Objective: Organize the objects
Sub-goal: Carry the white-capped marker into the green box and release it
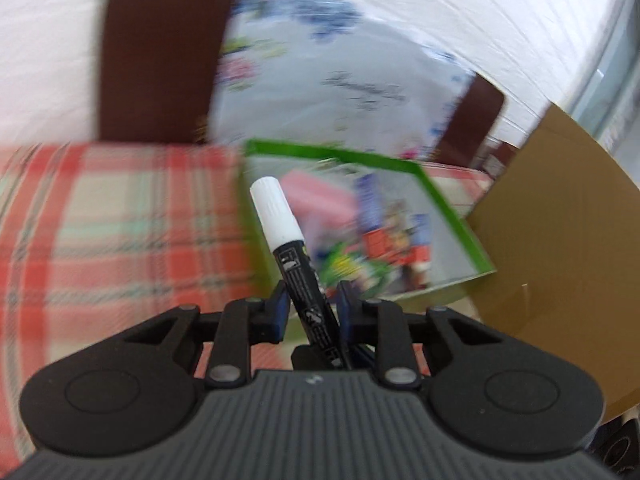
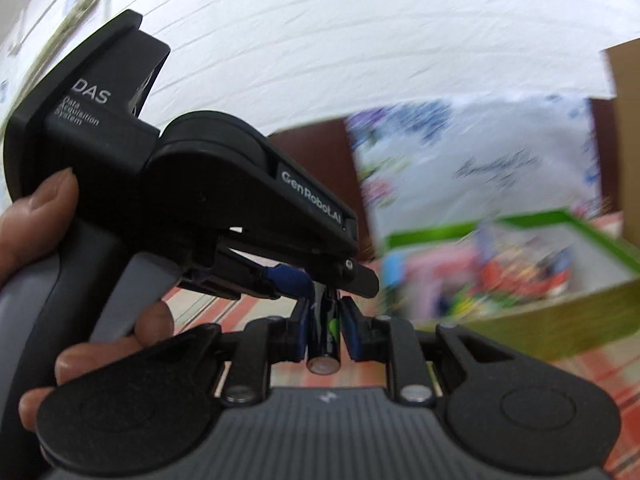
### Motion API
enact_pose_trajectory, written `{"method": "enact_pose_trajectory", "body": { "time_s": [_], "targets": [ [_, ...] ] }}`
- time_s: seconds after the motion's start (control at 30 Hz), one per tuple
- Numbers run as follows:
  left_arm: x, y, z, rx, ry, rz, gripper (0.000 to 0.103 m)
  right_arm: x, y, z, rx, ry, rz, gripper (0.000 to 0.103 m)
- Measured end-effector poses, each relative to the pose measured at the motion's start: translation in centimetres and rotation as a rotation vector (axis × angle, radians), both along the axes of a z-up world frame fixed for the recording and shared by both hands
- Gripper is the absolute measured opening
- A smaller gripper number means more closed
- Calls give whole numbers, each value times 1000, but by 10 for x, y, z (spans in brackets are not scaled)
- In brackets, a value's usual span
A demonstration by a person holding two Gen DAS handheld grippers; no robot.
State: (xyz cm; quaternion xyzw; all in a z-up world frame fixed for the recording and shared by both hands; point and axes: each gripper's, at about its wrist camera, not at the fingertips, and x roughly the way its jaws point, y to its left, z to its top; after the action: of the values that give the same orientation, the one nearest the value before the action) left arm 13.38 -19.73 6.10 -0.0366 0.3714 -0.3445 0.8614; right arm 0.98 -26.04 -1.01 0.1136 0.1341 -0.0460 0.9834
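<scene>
Left gripper (image 1: 310, 312) clamps white-capped marker (image 1: 296, 256); right gripper (image 2: 326, 326) clamps dark cylinder (image 2: 324, 344); green-rimmed box (image 1: 448, 208) ahead.

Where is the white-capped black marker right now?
In the left wrist view, the marker is clamped between the left gripper fingers, cap up, in front of the green-rimmed box on the plaid tablecloth.

A home dining spot: plaid tablecloth (image 1: 100, 220), brown chairs (image 1: 160, 56), white wall (image 2: 360, 32).
</scene>
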Motion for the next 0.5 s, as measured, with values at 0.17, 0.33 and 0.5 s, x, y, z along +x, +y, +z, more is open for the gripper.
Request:
{"method": "enact_pose_trajectory", "body": {
  "time_s": [0.17, 0.33, 0.5],
  "targets": [
    [4, -72, 9, 17, -49, -108, 27, 3, -61, 3, 20, -27, -129, 18],
    [16, -129, 4, 27, -60, -174, 27, 10, -115, -2, 25, -19, -223, 18],
    [22, -170, -4, 53, -84, -201, 31, 26, -152, -13, 7, 6, -302, 18]
  ]
}}
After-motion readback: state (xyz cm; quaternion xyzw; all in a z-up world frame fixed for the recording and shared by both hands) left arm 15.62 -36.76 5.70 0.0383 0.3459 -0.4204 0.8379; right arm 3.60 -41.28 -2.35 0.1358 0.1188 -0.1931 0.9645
